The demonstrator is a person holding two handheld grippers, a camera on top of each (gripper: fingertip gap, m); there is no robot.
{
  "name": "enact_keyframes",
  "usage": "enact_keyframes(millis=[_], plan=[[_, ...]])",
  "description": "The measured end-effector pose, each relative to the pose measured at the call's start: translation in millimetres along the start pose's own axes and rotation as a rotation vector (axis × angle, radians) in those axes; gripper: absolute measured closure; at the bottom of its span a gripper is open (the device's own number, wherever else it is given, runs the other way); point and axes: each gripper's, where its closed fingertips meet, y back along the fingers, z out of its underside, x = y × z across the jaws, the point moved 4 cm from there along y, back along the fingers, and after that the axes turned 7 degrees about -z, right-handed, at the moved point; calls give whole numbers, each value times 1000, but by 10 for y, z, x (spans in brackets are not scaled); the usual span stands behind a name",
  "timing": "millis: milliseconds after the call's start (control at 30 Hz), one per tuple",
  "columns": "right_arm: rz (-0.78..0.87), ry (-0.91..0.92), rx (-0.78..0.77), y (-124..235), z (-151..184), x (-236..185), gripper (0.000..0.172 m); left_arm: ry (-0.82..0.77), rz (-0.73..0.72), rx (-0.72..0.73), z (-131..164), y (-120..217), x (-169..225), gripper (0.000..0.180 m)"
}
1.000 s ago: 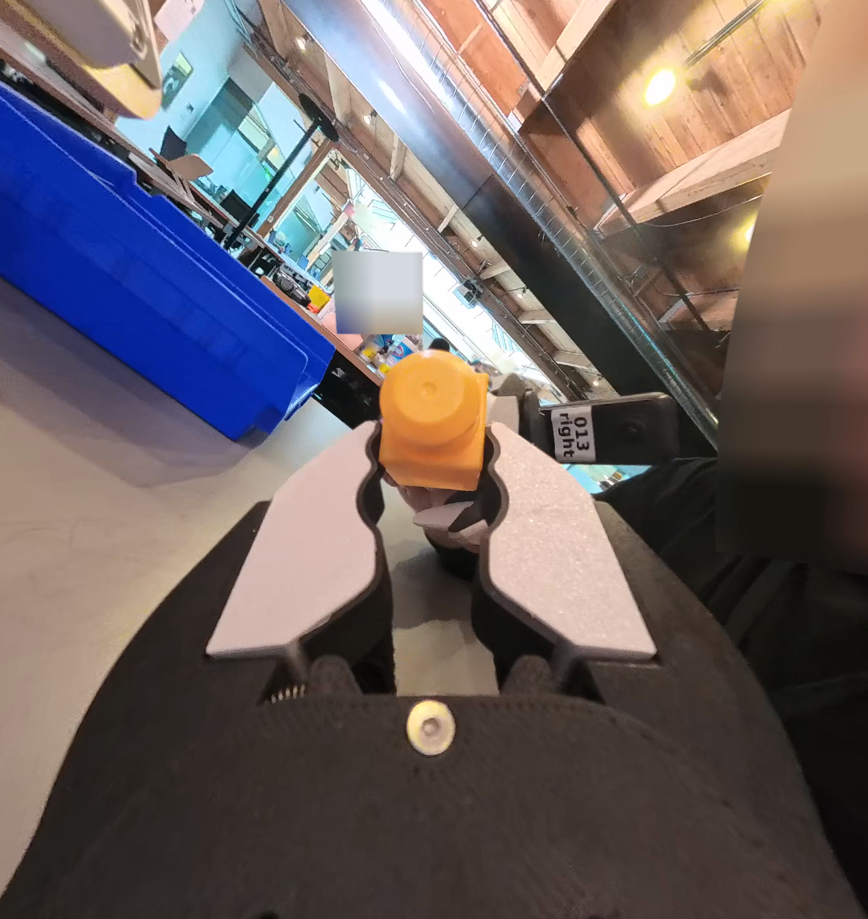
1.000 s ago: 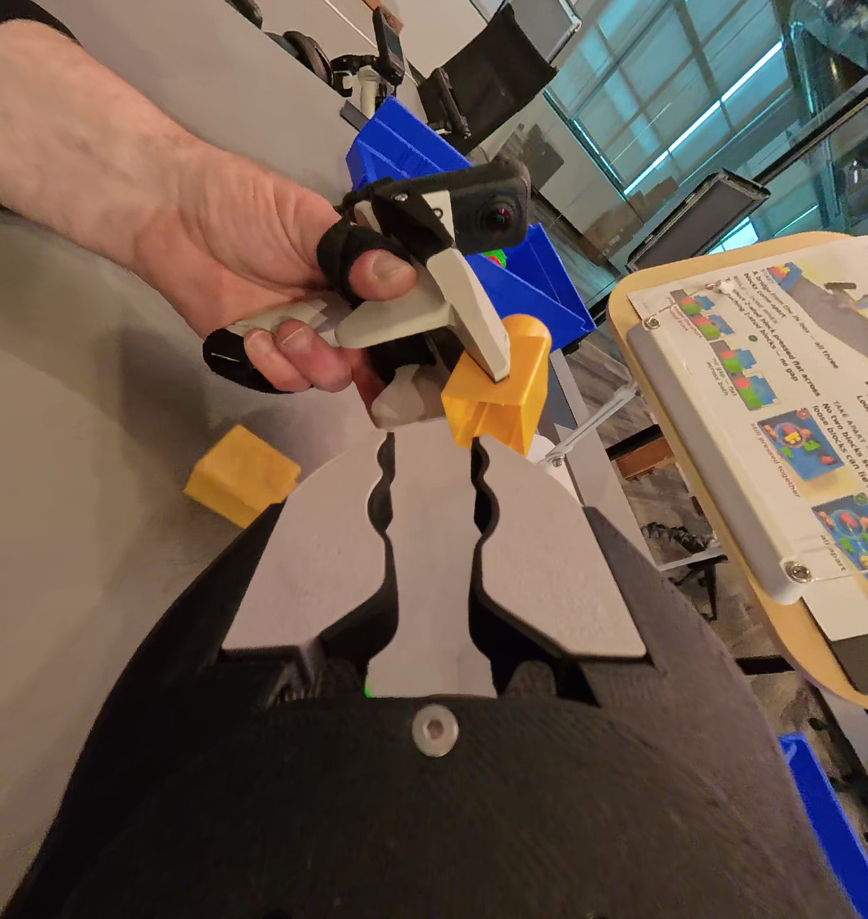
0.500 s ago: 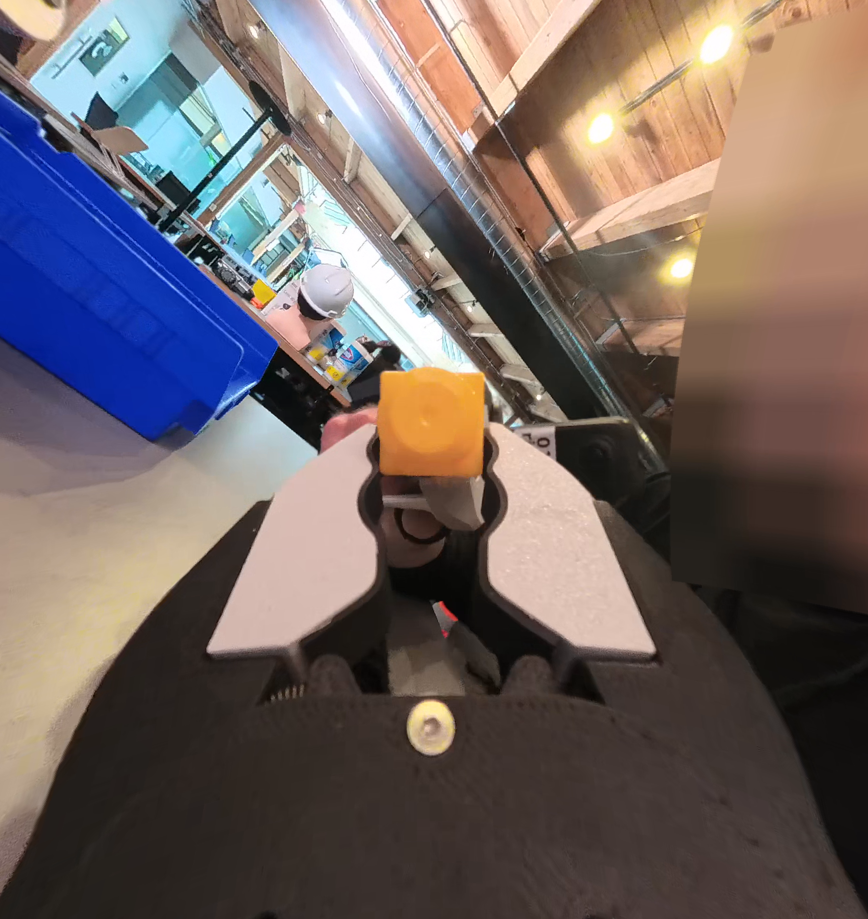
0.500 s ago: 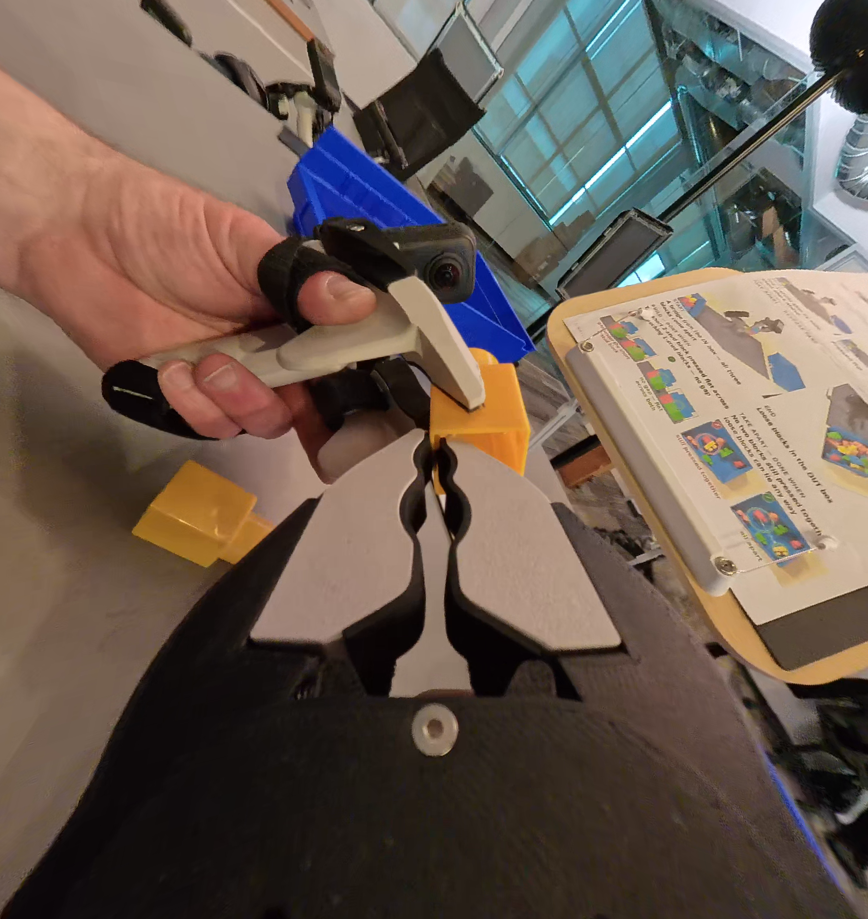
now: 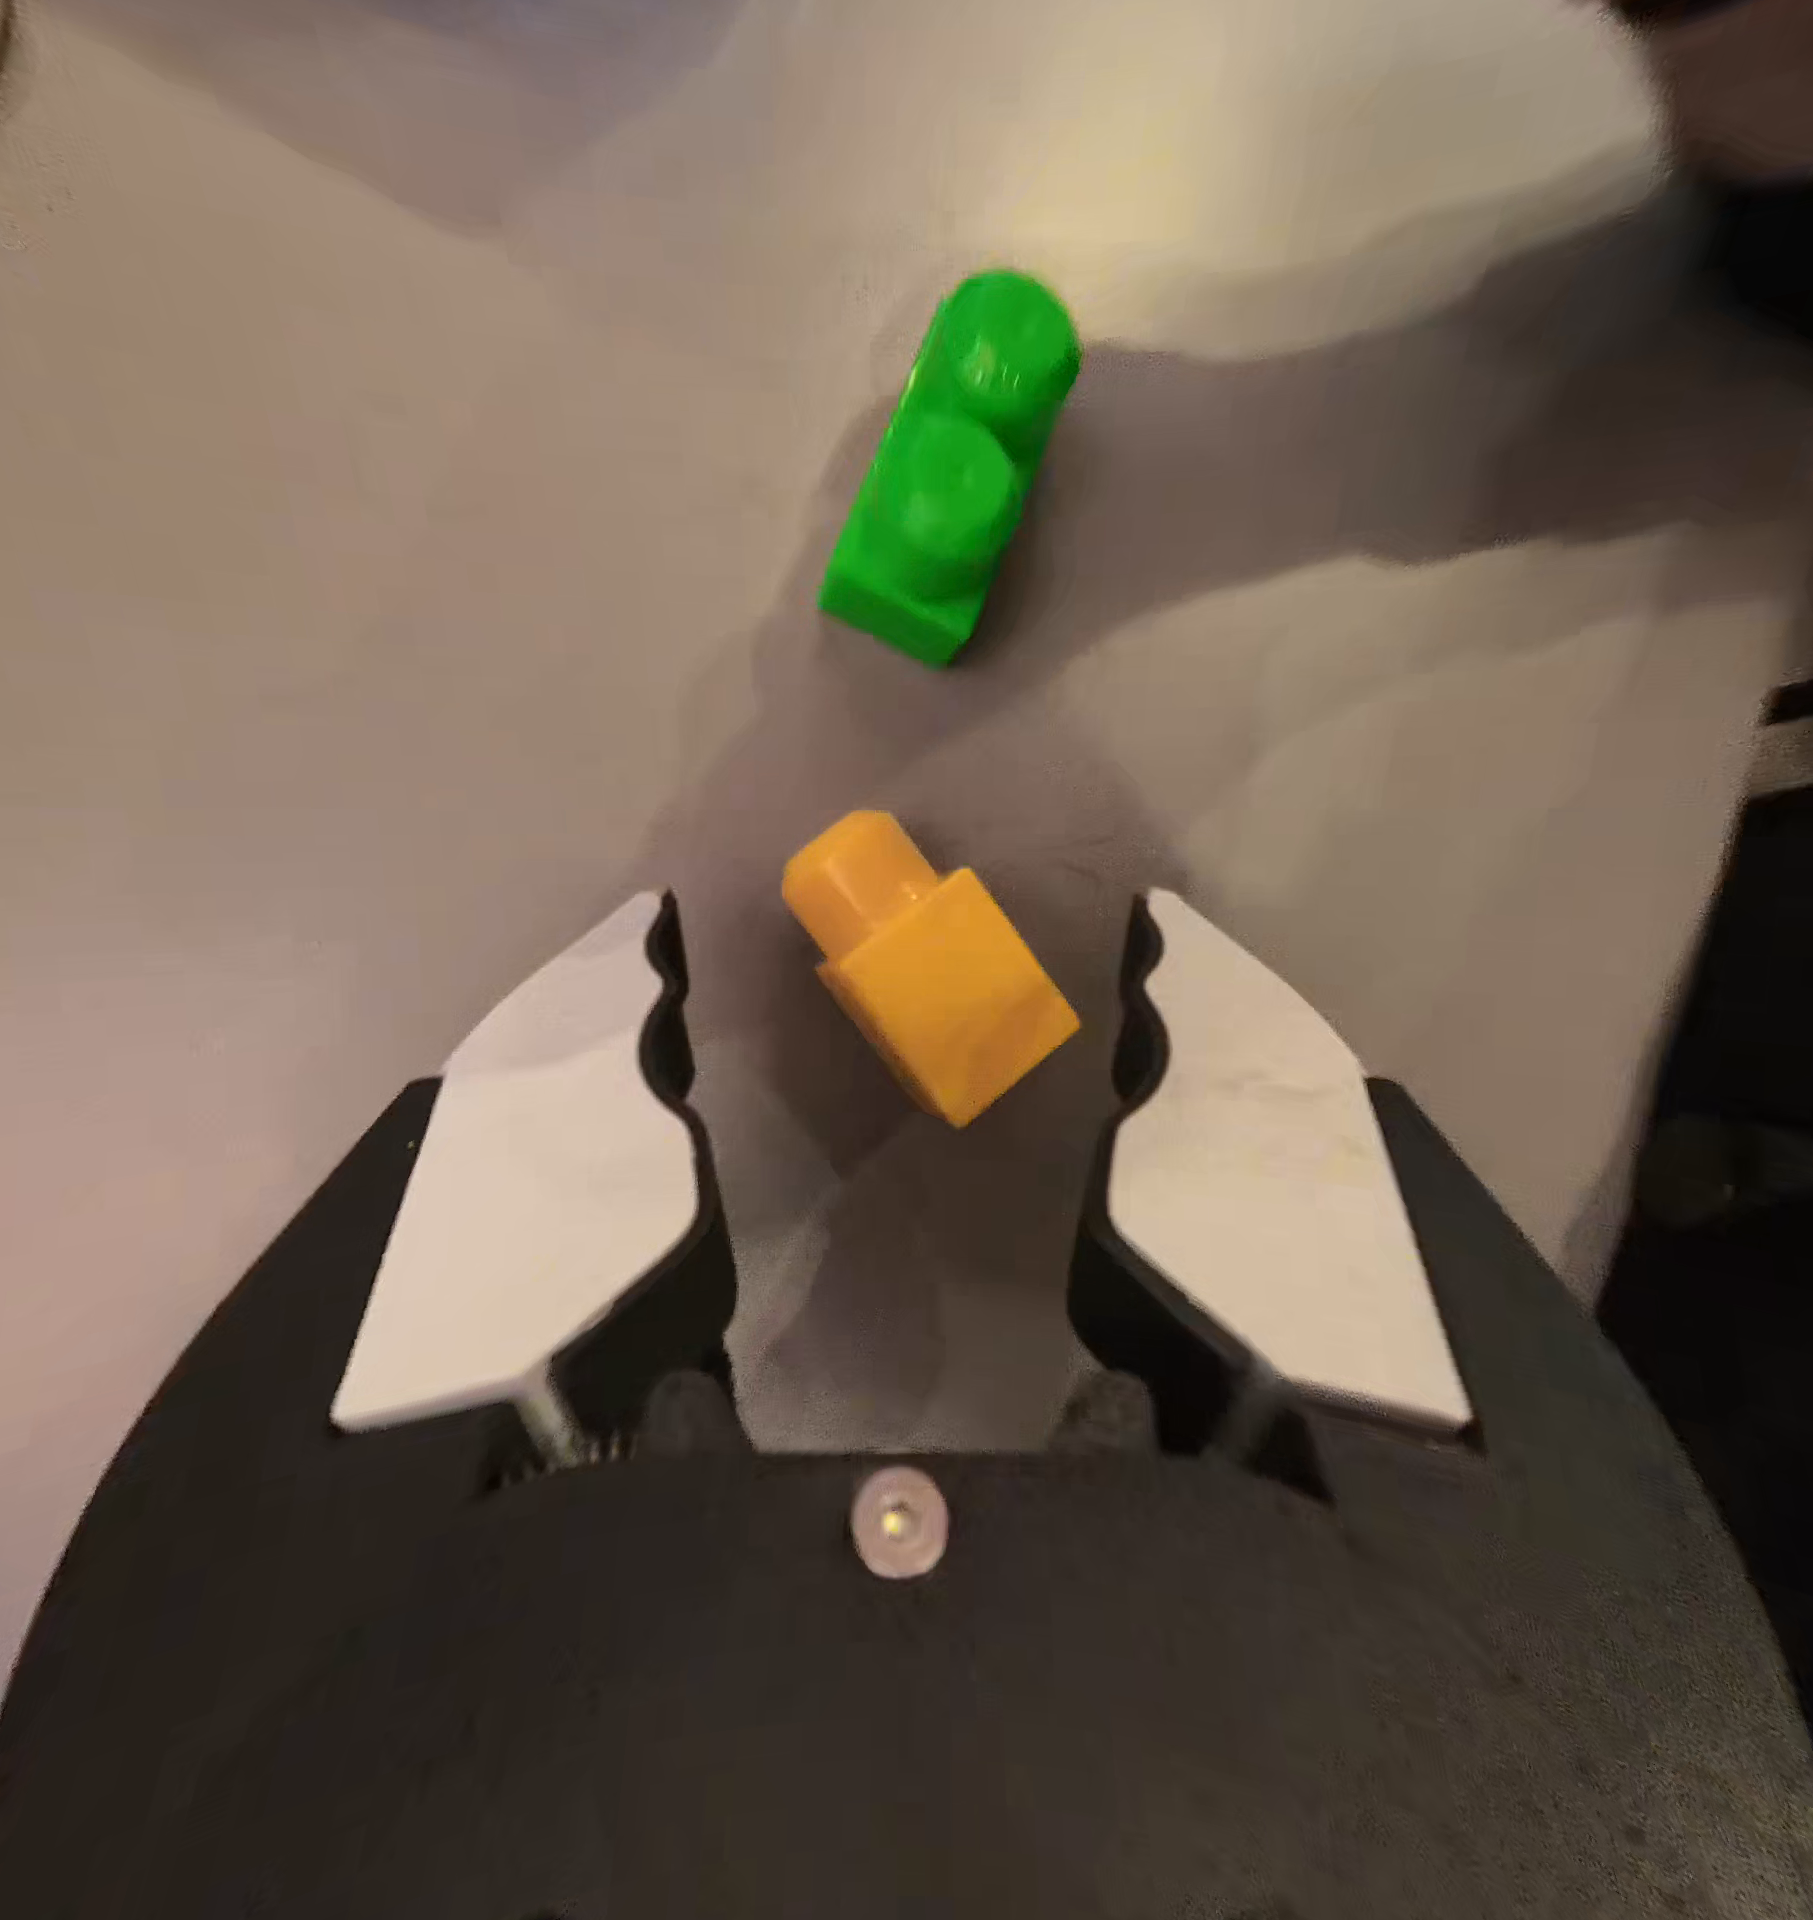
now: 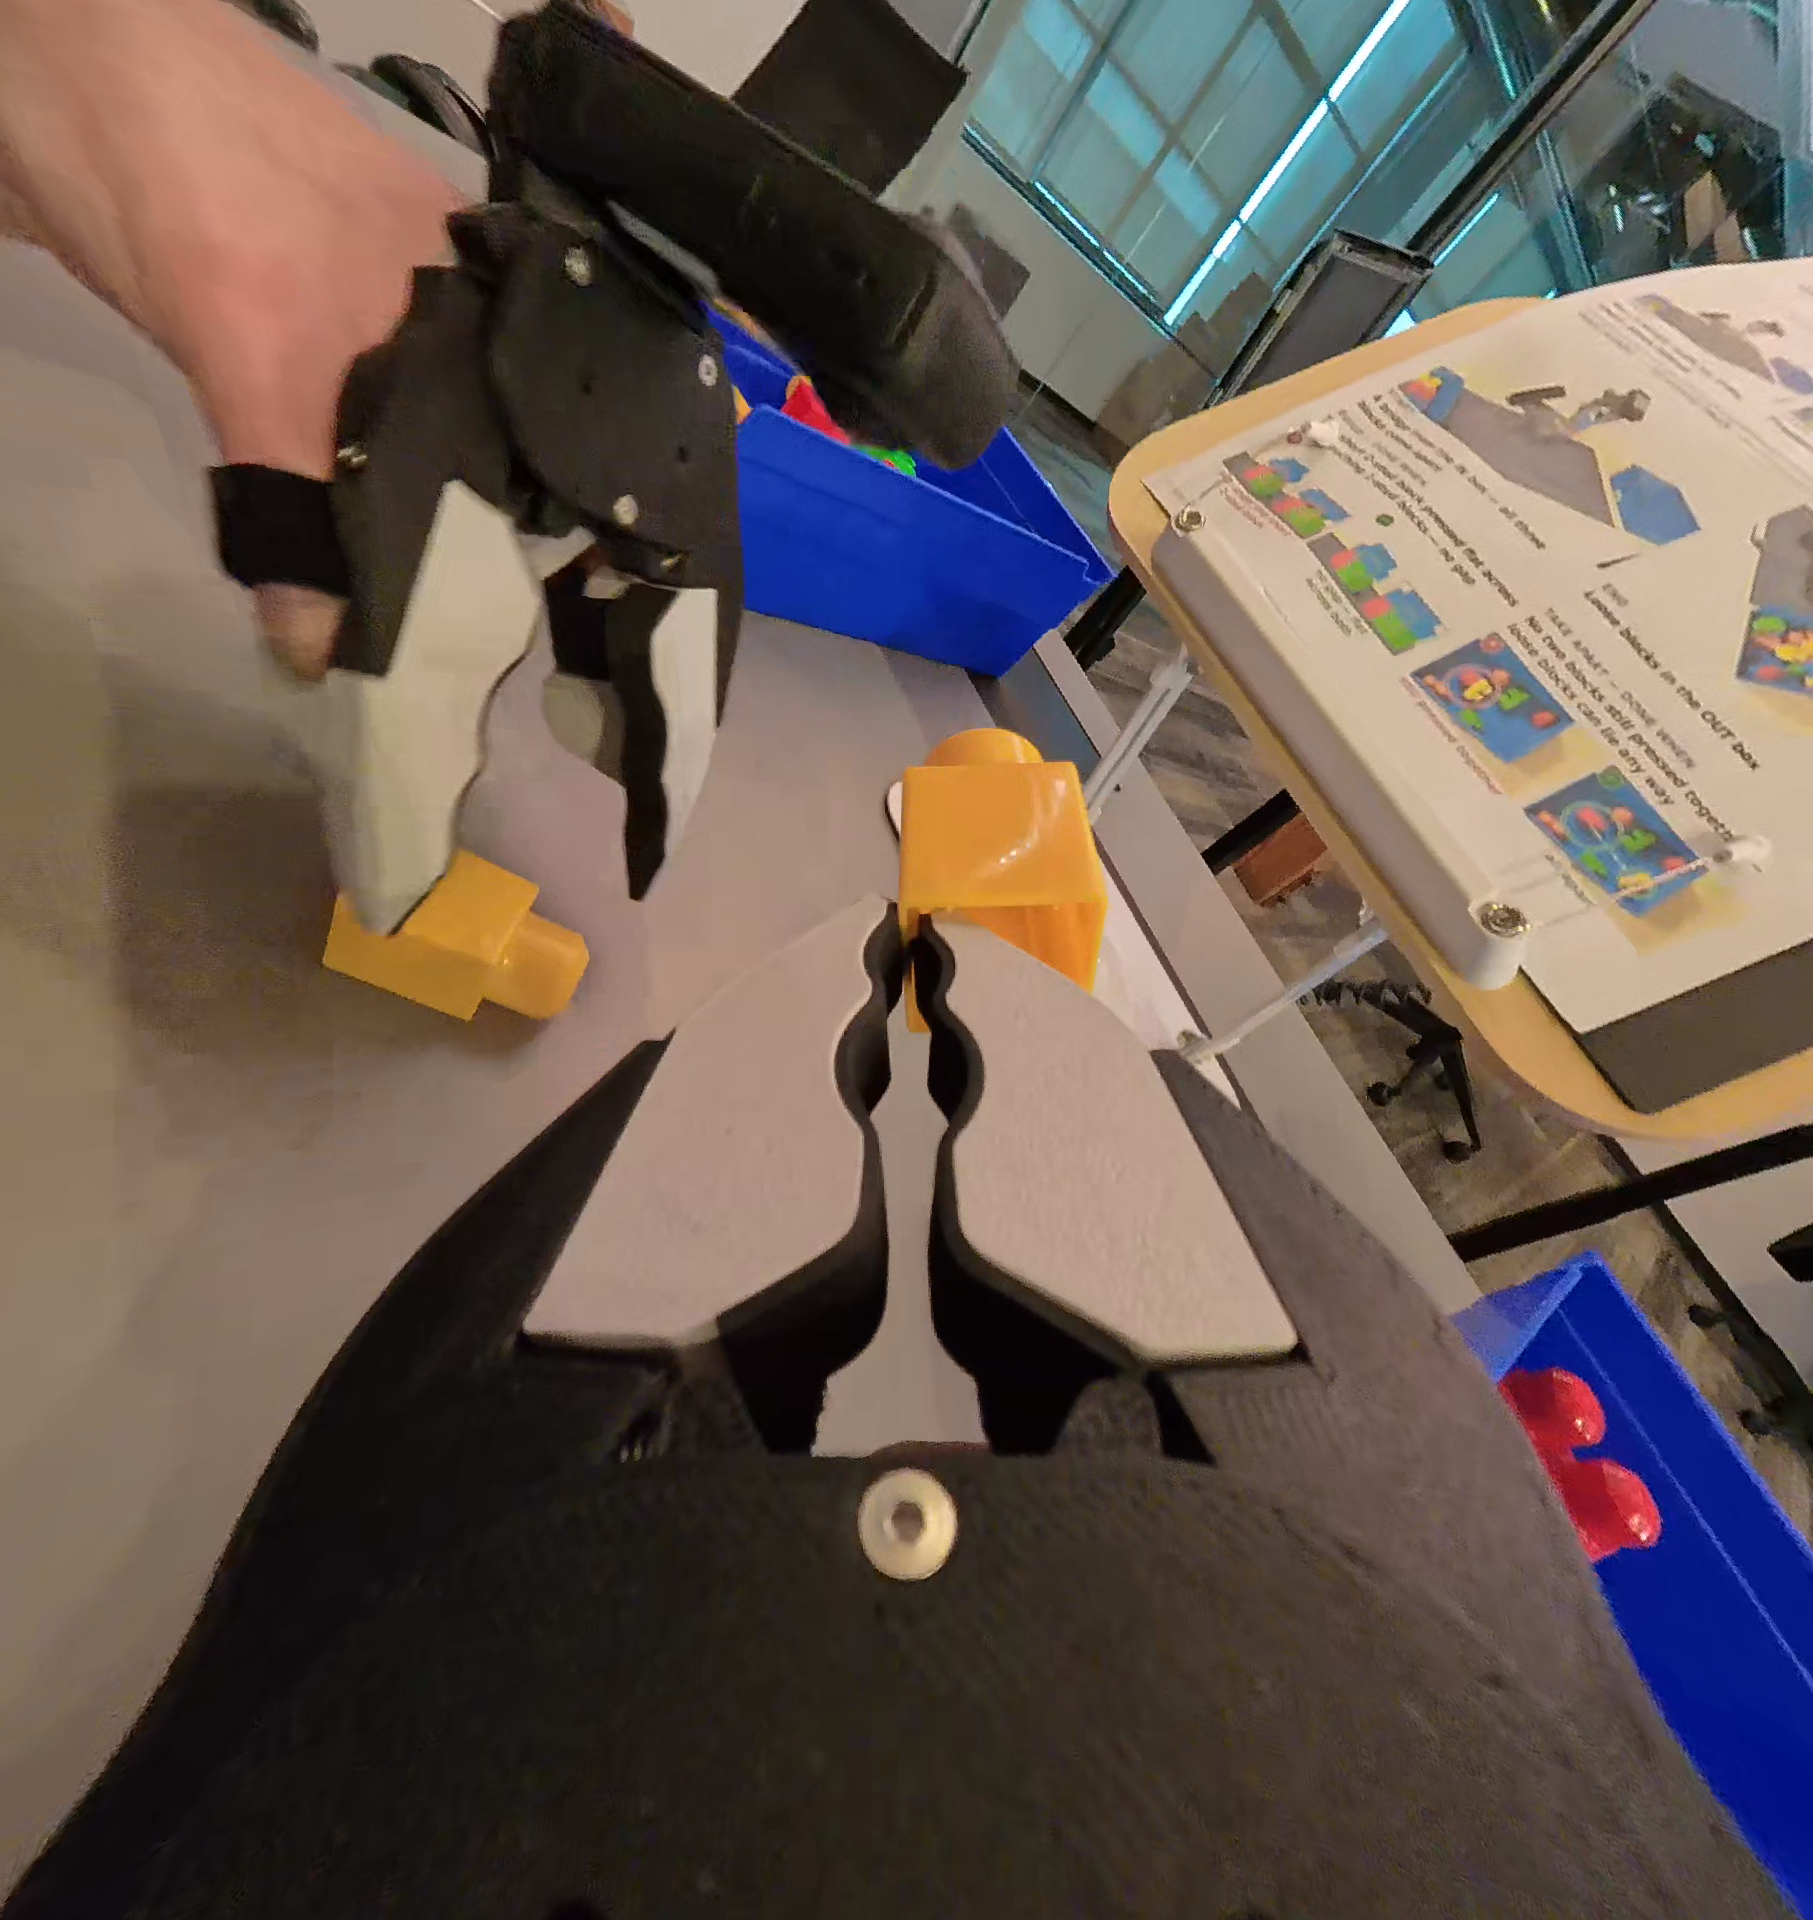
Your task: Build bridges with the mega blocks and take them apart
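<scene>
My right gripper [image 6: 907,920] is shut on the thin wall of an orange one-stud block [image 6: 995,842] and holds it above the grey table [image 6: 154,1143]. My left gripper [image 5: 902,904] is wide open, low over the table. A second orange one-stud block [image 5: 933,997] lies on its side between its fingers, with a gap to each pad. The right wrist view shows this left gripper [image 6: 512,899] open over that block [image 6: 434,951]. A green two-stud block [image 5: 943,488] lies on the table just beyond.
A blue bin [image 6: 881,561] with loose blocks stands at the table's far edge. Another blue bin [image 6: 1712,1558] with a red block [image 6: 1588,1475] sits low at the right. An instruction board [image 6: 1504,623] stands right of the table edge. A person's hand [image 6: 154,208] holds the left gripper. The grippers' ends are close to 12 cm from one another.
My right gripper closed on the wall of the orange block that my left gripper held. My left gripper then opened, let it go and swung down over the other orange block on the table.
</scene>
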Motion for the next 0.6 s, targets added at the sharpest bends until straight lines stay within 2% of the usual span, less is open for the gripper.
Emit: enact_keyframes(millis=[100, 200, 233, 267, 367, 467, 600], plan=[[1, 8, -16, -5, 36, -18, 170, -15, -145, -130, 93, -150, 92, 100], [-5, 12, -21, -23, 41, -34, 170, -4, -206, -199, 130, -229, 62, 119], [-8, 12, -23, -25, 44, -39, 170, -12, -230, -201, 121, -232, 49, 136], [-9, 14, -24, -21, 42, -43, 170, -18, -241, -209, 122, -235, 49, 143], [-4, 15, -21, 9, 33, -31, 170, 4, -242, -160, 110, -240, 29, 144], [-2, 4, -16, 33, 36, -2, 170, 122, -137, 21, 20, -139, -16, 144], [-7, -10, -2, 38, 12, 4, 170, 366, 206, 440, -251, 249, -19, 144]])
